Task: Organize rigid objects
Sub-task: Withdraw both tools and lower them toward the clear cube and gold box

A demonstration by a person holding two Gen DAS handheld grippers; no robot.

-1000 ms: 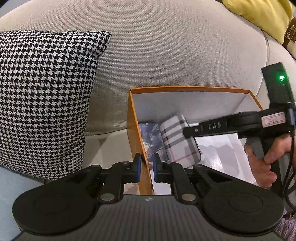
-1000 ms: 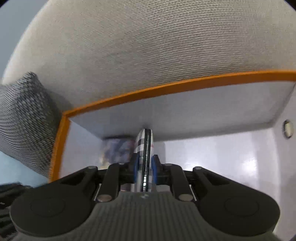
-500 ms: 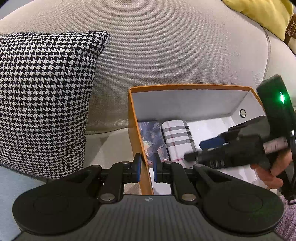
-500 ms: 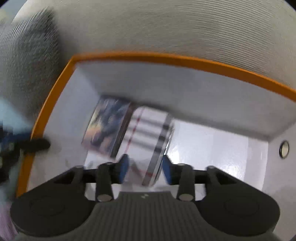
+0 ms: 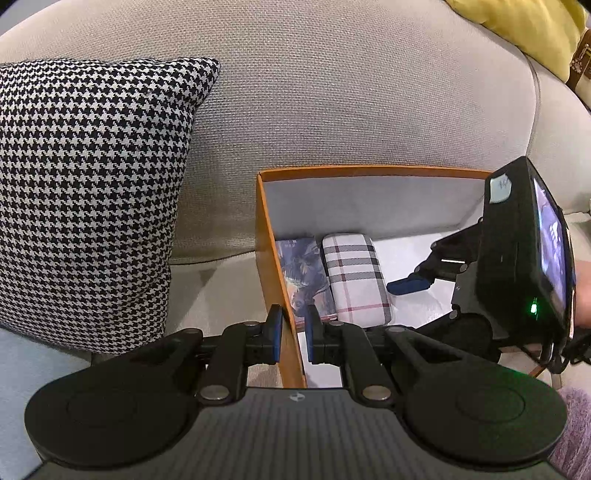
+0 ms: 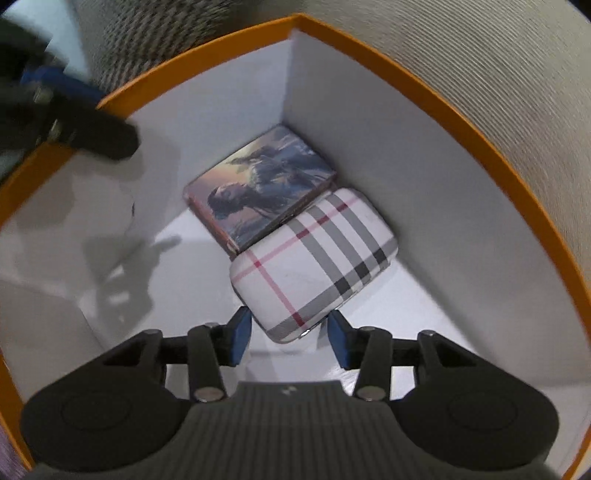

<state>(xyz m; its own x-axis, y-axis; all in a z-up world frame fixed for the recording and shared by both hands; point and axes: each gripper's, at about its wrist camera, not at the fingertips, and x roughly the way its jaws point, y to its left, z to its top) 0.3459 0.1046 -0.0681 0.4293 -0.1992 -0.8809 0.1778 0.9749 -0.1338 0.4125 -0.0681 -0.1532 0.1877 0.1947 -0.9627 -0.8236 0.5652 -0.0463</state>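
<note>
An orange box with white inside walls (image 5: 275, 280) (image 6: 369, 122) sits on the sofa seat. On its floor, a plaid case (image 5: 354, 277) (image 6: 314, 258) lies flat beside a picture-covered box (image 5: 304, 273) (image 6: 262, 192). My left gripper (image 5: 293, 334) is shut on the box's left wall. My right gripper (image 6: 290, 336) is open inside the box, its fingers either side of the plaid case's near end without touching it; it also shows in the left wrist view (image 5: 410, 284).
A black-and-white houndstooth cushion (image 5: 85, 192) leans on the beige sofa back (image 5: 332, 92) left of the box. A yellow cushion (image 5: 524, 26) lies at the top right.
My right gripper opened and let go of the plaid case, which now lies flat beside the picture box. The right gripper has drawn back and tilted. The left gripper has not moved.
</note>
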